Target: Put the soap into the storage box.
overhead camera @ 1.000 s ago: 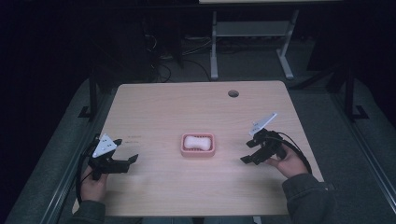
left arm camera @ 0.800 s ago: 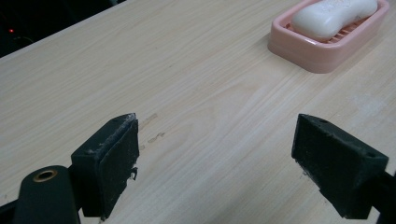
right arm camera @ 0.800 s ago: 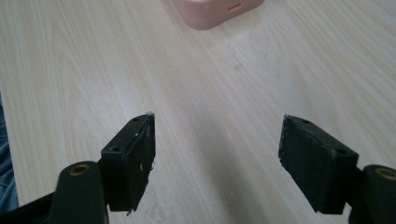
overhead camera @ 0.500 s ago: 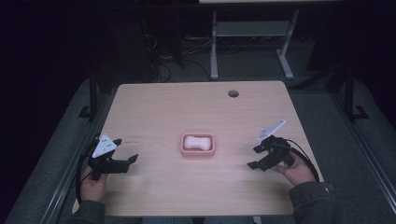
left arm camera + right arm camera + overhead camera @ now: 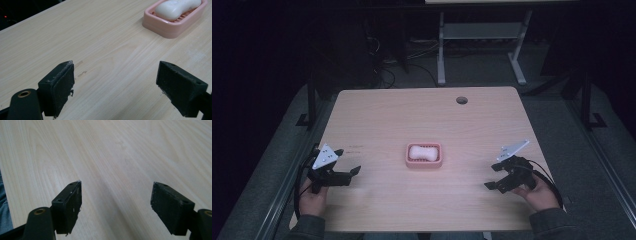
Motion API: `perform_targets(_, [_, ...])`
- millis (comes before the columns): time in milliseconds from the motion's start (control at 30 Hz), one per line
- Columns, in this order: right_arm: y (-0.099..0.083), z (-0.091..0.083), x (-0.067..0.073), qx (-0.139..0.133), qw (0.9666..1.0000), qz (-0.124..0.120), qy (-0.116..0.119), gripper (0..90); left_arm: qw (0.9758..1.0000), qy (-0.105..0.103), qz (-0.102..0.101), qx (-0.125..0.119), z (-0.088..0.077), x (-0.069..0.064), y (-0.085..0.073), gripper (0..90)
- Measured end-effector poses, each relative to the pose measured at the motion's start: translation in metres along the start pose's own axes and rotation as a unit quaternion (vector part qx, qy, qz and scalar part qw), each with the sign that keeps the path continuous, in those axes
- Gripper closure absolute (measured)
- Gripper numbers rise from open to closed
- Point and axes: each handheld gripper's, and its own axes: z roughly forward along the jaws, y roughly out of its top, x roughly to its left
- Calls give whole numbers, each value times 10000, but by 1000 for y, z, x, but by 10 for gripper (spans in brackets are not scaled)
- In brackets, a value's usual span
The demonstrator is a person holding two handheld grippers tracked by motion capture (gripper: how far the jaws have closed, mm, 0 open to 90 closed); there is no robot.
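A pink soap dish (image 5: 424,161) with a white bar of soap (image 5: 423,151) in it sits at the middle of the wooden table (image 5: 412,115). My left gripper (image 5: 347,161) is held near the table's left edge, open and empty, pointing toward the dish. In the left gripper view the dish (image 5: 172,27) and soap (image 5: 177,7) lie ahead at the upper right, well beyond the open left gripper (image 5: 117,85). At the right front of the table, a hand holds my right gripper (image 5: 492,176) open. The right gripper (image 5: 116,202) hangs over bare wood in its own view.
A round cable hole (image 5: 461,100) sits near the table's far edge. Behind the table a metal stand (image 5: 477,45) rises from the dark floor. The table's edge (image 5: 5,195) runs down the left of the right gripper view.
The right gripper has drawn back toward the person and the table's front right. The left gripper, dish and soap have stayed put.
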Motion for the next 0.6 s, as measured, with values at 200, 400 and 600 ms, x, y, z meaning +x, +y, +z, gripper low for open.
perform_targets(200, [-15,-3,3,-131,9998,119,5,238,10000,-11,47,17,0,-1,1,145])
perform_targets(400, [-26,-7,8,-205,9997,157,-35,234,10000,-22,78,24,1,-1,1,145])
perform_targets(600, [-37,-10,11,-312,9993,179,-77,233,9999,-41,86,38,2,-3,1,145])
